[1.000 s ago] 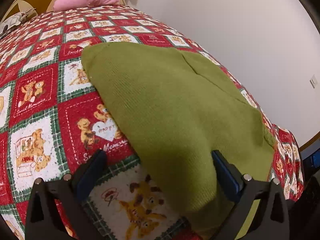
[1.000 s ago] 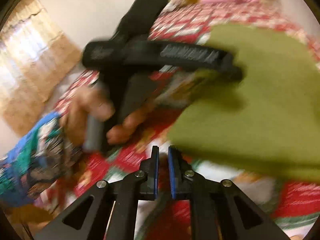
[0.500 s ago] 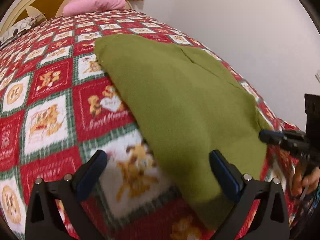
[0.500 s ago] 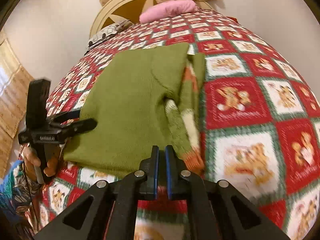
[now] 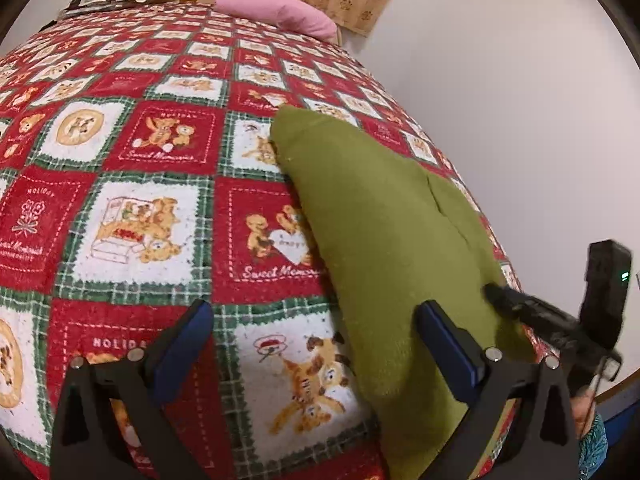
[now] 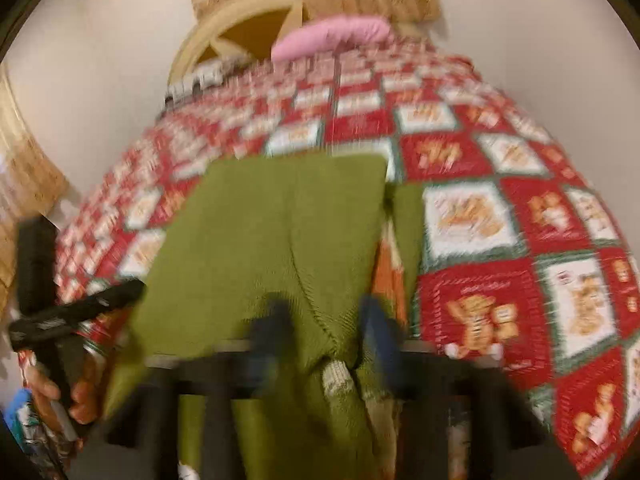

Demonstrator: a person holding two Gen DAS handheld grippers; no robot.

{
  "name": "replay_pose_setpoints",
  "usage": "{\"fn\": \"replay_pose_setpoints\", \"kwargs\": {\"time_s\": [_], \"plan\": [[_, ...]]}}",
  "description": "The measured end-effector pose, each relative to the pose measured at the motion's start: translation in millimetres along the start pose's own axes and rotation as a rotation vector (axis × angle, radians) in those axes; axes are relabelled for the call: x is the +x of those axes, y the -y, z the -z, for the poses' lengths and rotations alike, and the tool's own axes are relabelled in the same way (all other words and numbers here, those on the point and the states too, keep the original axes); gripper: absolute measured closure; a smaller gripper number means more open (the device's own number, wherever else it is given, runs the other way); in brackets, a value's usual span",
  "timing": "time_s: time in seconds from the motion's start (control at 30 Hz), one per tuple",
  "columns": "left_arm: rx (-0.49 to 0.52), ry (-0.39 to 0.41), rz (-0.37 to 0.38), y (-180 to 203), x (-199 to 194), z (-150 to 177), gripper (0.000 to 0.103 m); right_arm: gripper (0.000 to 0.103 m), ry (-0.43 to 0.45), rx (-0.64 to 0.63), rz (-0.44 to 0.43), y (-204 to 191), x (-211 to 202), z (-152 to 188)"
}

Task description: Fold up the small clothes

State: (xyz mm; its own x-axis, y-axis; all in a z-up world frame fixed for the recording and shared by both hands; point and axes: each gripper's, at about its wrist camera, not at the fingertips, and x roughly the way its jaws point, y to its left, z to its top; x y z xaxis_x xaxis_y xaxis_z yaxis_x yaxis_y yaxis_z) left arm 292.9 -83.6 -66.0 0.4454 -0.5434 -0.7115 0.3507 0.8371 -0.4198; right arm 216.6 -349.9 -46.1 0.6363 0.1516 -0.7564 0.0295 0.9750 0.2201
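Jaws on my right gripper (image 6: pixel 324 320), pressed together half a second ago, now stand apart over the near edge of the green sweater (image 5: pixel 384 220). My left gripper (image 5: pixel 312 340) stays wide open, holding nothing. Sweater lies folded on the bedspread (image 5: pixel 140 140), long axis running away toward the pink pillow (image 5: pixel 276 10).

Green knit garment (image 5: pixel 384 248) is lying along the right edge of the teddy-bear quilt (image 5: pixel 136 184), pink pillow (image 5: pixel 280 12) up at the far end. Left gripper (image 5: pixel 316 340) is spread wide over the near edge, right gripper (image 5: pixel 552 324) at the garment's right side.
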Motion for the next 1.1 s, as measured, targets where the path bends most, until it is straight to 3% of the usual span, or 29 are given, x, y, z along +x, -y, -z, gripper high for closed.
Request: {"fn": "replay_pose_setpoints", "kwargs": {"time_s": [0.07,0.2,0.33,0.57,0.63,0.7,0.93,1.0,1.1], "plan": [[0.021,0.009,-0.009,2,-5,1,0.0,0.086,0.032,-0.05,0.027,-3,-2,6],[0.092,0.028,-0.041,15,-7,-1,0.0,0.087,0.102,0.013,0.05,12,-22,12],[0.17,0.033,-0.118,33,6,6,0.0,0.087,0.082,0.067,0.061,24,-6,19],[0.179,0.038,-0.124,31,7,9,0.0,0.085,0.07,0.204,-0.077,52,-6,19],[0.176,0.035,-0.124,32,6,10,0.0,0.078,0.062,0.259,-0.116,57,-12,24],[0.169,0.04,-0.126,31,5,12,0.0,0.036,0.054,0.301,-0.094,60,-21,33],[0.084,0.019,-0.021,16,-15,12,0.0,0.036,0.068,0.231,-0.006,51,-60,58],[0.046,0.051,-0.005,8,-21,6,0.0,0.034,0.122,0.236,-0.029,56,-74,50],[-0.046,0.027,0.022,-4,-11,-5,0.0,0.029,0.149,0.281,-0.083,67,-76,29]]}}
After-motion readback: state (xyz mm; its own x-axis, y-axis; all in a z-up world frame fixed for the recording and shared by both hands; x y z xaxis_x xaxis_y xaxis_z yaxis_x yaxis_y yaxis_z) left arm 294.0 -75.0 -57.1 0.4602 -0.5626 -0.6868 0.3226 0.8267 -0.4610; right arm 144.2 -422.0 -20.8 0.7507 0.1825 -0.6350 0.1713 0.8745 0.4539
